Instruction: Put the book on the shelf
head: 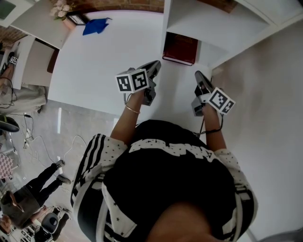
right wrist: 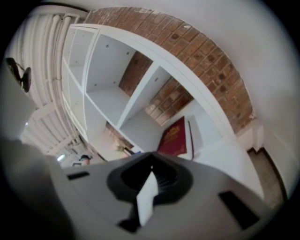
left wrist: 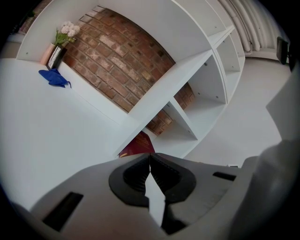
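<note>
A dark red book (head: 180, 48) lies flat in the lowest compartment of the white shelf (head: 208, 23), its front edge near the shelf's opening. It also shows in the left gripper view as the book (left wrist: 138, 145) and in the right gripper view as the book (right wrist: 175, 138) with gold print on its cover. My left gripper (head: 156, 65) is shut and empty, just left of the book and apart from it. My right gripper (head: 198, 74) is shut and empty too, a little to the right of and below the book. Both point toward the shelf.
A white table (head: 109, 56) spreads left of the shelf, with a blue cloth (head: 96, 25), a small frame (head: 77, 18) and flowers (head: 60, 9) at its far side. A brick wall (left wrist: 117, 56) backs it. Another person (head: 28, 191) stands at lower left.
</note>
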### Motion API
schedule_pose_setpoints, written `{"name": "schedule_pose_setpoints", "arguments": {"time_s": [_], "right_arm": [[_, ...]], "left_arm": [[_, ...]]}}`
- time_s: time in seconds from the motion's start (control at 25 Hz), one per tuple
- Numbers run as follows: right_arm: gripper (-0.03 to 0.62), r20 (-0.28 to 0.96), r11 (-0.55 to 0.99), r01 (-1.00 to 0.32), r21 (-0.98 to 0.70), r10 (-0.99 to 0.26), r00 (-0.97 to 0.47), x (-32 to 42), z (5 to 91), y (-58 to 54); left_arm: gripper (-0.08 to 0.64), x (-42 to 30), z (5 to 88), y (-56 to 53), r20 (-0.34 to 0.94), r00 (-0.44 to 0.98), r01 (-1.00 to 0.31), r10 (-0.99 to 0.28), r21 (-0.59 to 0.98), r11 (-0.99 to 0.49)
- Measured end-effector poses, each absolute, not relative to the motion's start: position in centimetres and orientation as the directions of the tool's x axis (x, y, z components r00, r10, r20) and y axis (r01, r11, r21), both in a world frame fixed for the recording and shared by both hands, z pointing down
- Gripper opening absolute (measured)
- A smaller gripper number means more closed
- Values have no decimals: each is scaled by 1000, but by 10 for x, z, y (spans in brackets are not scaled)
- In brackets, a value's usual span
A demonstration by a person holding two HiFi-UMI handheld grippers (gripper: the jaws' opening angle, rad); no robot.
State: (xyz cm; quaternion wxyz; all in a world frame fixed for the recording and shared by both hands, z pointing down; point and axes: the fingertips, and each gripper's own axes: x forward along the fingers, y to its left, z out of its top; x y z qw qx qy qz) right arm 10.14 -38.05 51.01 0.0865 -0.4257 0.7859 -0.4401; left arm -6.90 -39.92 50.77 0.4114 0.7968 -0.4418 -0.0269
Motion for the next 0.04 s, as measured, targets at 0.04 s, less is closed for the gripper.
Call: {"name": "schedule_pose_setpoints", "arguments": {"time_s": [0.04], "right_arm": [[31,235,250,-588,-770,-744,-625,101,509,-379]], "left_arm": [[40,-68,507,-398,322,608,-682,-726,680,-270]]}}
